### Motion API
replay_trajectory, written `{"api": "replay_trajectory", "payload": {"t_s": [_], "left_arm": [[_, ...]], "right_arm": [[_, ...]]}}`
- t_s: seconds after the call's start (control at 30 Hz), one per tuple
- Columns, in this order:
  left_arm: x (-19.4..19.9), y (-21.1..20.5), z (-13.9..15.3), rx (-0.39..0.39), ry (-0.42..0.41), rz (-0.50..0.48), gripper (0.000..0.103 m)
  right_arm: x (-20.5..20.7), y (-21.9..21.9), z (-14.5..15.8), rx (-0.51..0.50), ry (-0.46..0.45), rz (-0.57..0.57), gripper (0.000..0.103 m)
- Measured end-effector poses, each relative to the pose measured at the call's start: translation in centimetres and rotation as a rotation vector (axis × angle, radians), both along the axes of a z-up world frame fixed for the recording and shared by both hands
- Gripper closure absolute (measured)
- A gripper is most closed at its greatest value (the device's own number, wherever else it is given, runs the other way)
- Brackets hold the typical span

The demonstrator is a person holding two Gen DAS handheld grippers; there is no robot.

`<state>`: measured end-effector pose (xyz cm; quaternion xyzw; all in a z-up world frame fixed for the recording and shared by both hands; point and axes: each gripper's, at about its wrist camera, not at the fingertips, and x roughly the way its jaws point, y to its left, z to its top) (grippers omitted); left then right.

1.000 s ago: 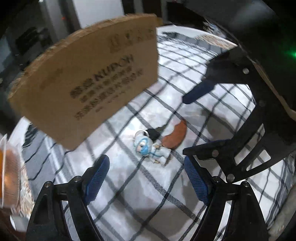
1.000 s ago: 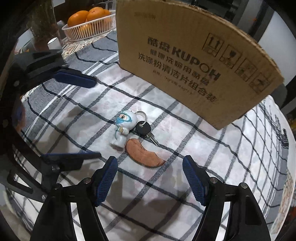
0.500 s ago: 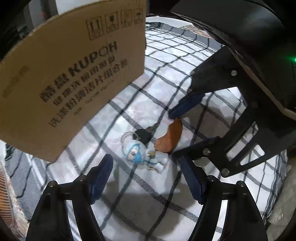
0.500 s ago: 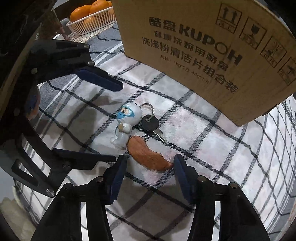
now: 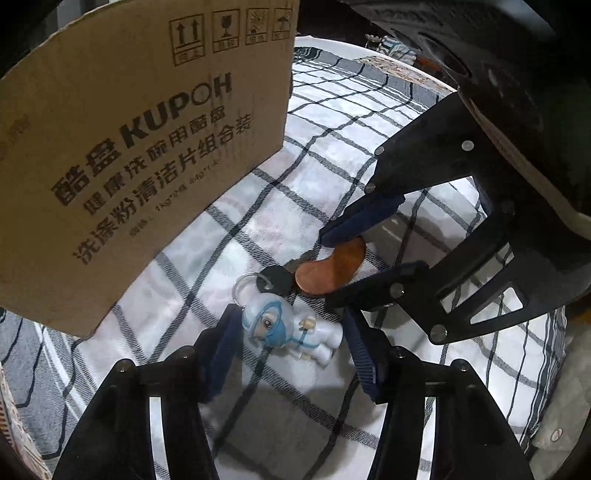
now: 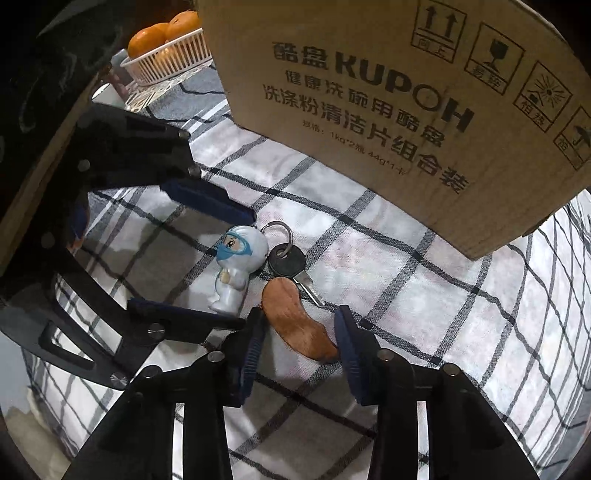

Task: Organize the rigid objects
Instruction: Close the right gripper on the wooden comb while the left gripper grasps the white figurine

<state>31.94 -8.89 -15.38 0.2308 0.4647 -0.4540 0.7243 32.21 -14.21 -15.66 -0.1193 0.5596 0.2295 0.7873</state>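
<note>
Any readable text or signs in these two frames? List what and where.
"酷盘 KUPOH": cardboard box, large print.
"健康洗碗用酷盘": box, second line.
"洗涤粉清洁片组合装": box, third line.
"向上": under the up-arrows handling sign.
Spec line below and the other three handling-sign captions: too small to read reliably.
Figurine keychain, key, wooden piece: no text.

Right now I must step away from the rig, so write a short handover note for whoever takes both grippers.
Left gripper: jaws have just been closing around the figurine keychain; contact unclear.
Right gripper: jaws have just been closing around the brown wooden piece; contact unclear.
Figurine, its black key and the wooden piece lie together on the checked cloth, in front of the cardboard box.
Done: nothing lifted.
Left: grip, lift, sort.
</note>
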Motion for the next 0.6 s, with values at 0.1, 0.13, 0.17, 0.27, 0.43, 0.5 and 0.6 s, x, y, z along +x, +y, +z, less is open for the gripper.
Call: {"api": "replay_trajectory", "payload": {"t_s": [0.1, 0.13, 0.17, 0.27, 0.43, 0.5, 0.6], "left_arm": [[0.1, -0.5, -0.4, -0.008, 0.008, 0.007, 0.05], [0.1, -0.6, -0.4, -0.01, 0.005, 0.011, 0.05], [0.1, -0.7, -0.4, -0.012, 0.007, 0.017, 0.051], [0.4, -0.5, -0.4, -0.022, 0.029, 0.059, 0.051], [0.2, 0.4, 0.0, -0.045, 0.047, 0.134, 0.052], [0.0, 0.6, 0.0, -0.046, 0.041, 0.163, 0.052], [-0.3, 1.0, 0.3, -0.046, 0.039, 0.199, 0.052]], "right_arm": [[0.1, -0.4, 0.2, 0.004, -0.007, -0.01, 0.069], [0.2, -0.4, 0.1, 0.008, -0.006, -0.016, 0.07], [0.2, -0.6, 0.1, 0.011, -0.006, -0.02, 0.07], [0.2, -1.4, 0.0, 0.02, -0.009, -0.036, 0.071], [-0.4, -2.3, 0.2, 0.025, -0.019, -0.052, 0.078], [-1.1, -2.0, 0.4, 0.017, -0.027, -0.053, 0.078], [-1.4, -1.7, 0.2, 0.022, -0.034, -0.058, 0.078]]}}
